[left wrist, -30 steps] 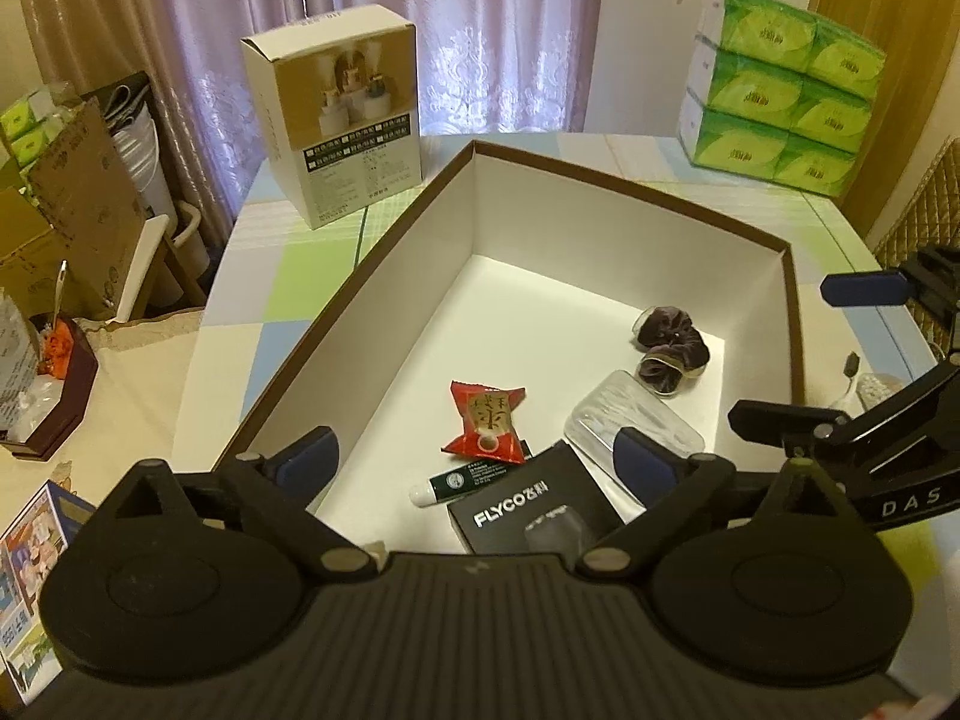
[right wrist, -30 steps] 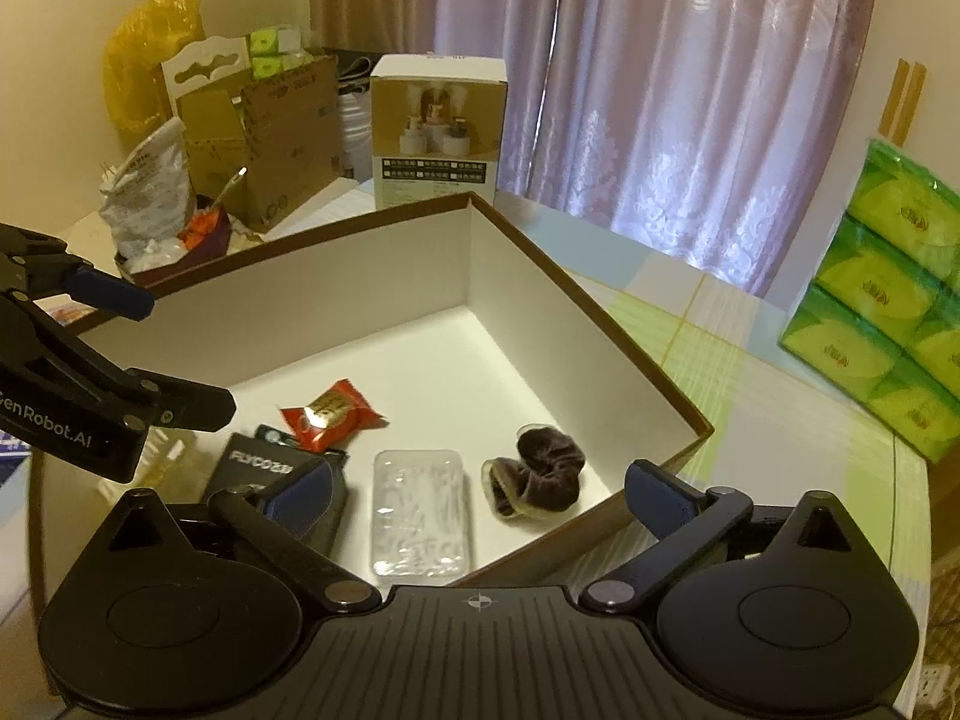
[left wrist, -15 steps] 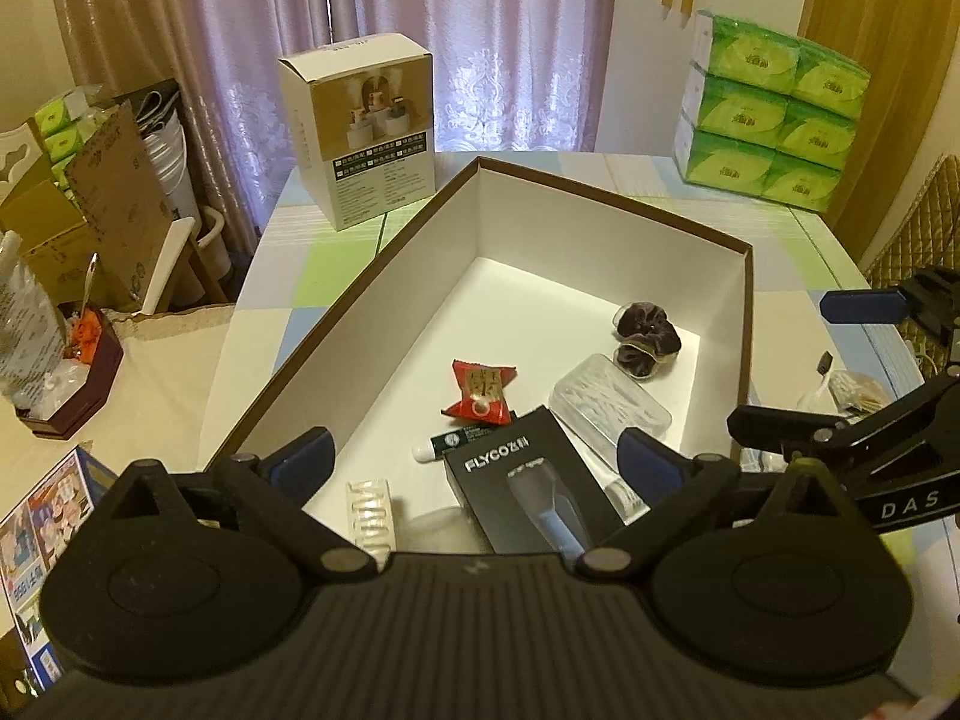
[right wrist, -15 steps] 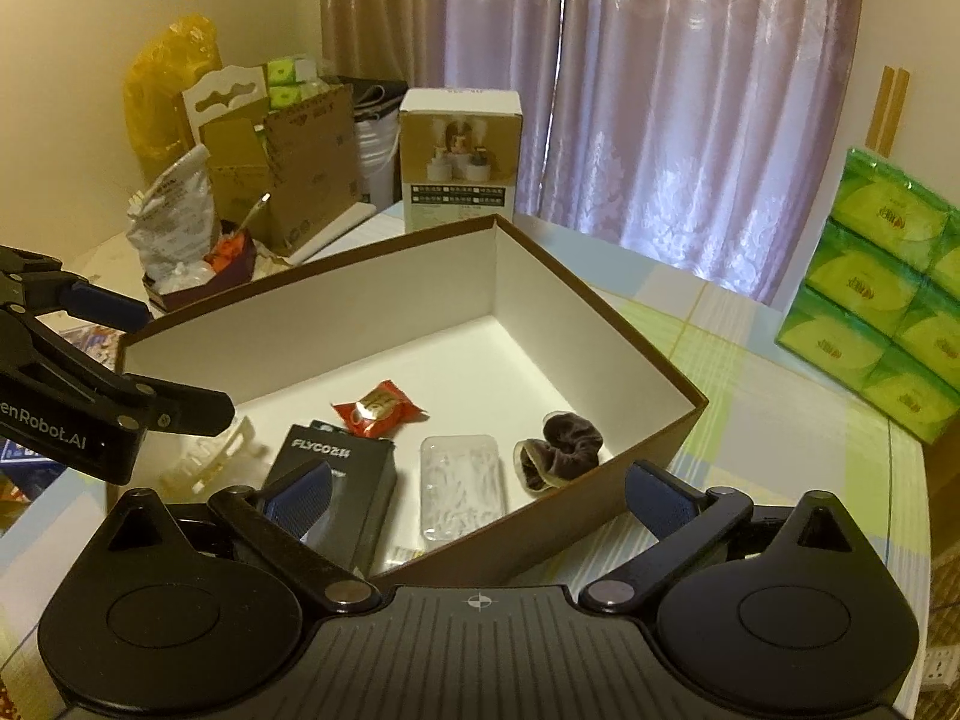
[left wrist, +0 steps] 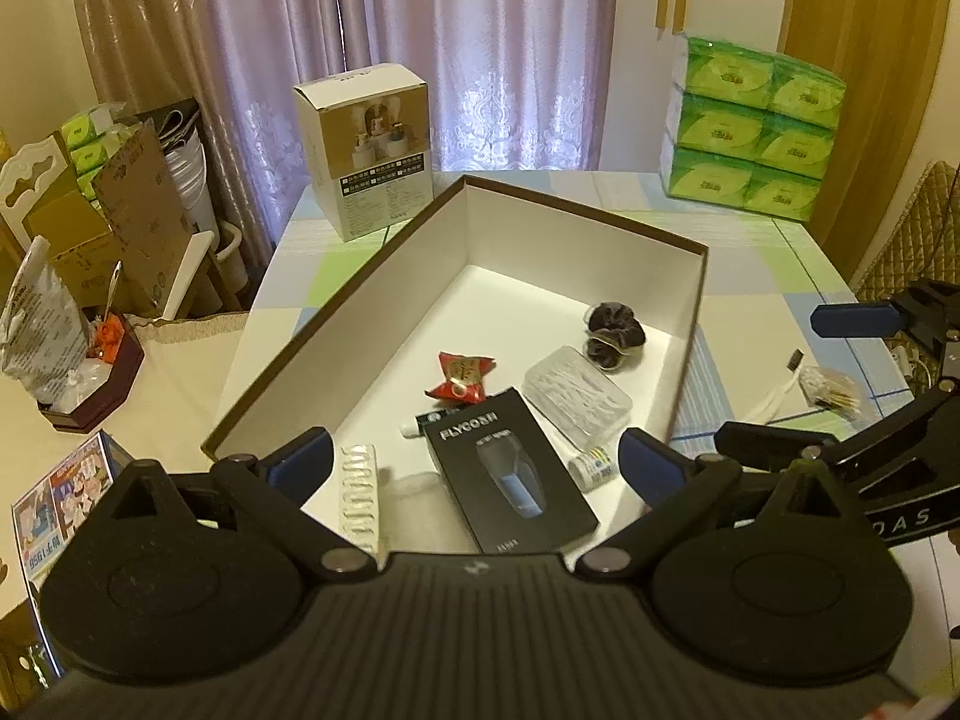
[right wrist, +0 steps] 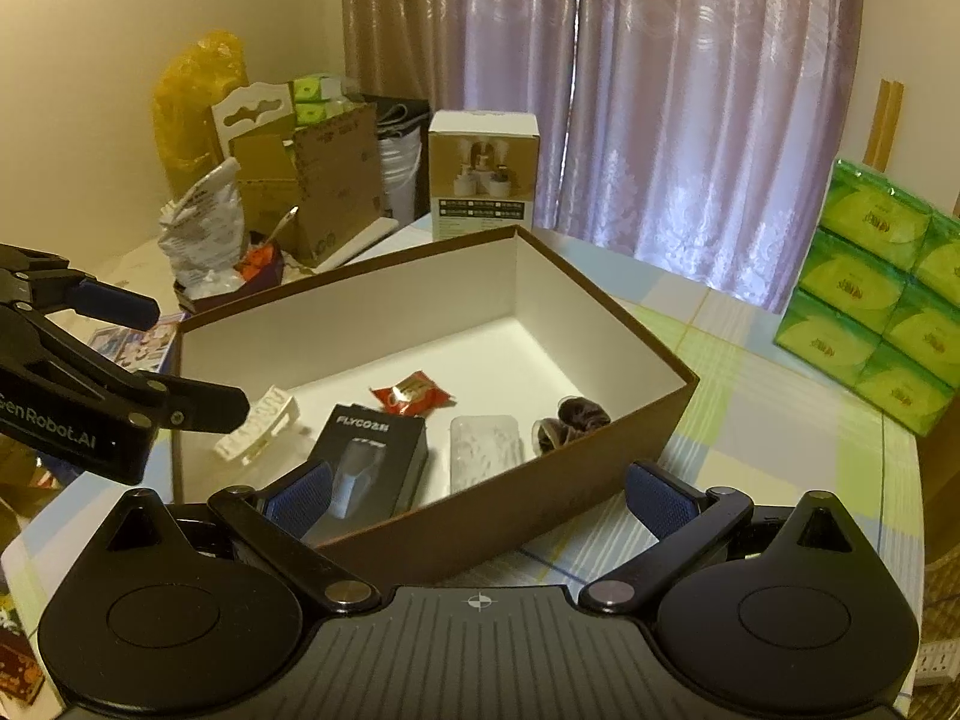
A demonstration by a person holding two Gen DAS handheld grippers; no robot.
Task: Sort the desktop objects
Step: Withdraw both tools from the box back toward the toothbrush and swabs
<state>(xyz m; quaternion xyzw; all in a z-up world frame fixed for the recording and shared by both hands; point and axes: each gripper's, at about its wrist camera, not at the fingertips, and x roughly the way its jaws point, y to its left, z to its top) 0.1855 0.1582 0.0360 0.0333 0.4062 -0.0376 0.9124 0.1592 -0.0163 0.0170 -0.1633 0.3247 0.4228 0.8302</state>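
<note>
Both grippers have been drawn back from the brown box (left wrist: 690,324), exposing more of it. Sorted items are gathered inside: black shaver box (left wrist: 510,468), clear case (left wrist: 576,396), red packet (left wrist: 462,375). Left gripper (left wrist: 474,456) and right gripper (right wrist: 477,492) are spread wide, empty.

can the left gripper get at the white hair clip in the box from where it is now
Probably yes: the left gripper is open above the box's open top, and the white hair clip lies uncovered just below, near its left finger.
</note>
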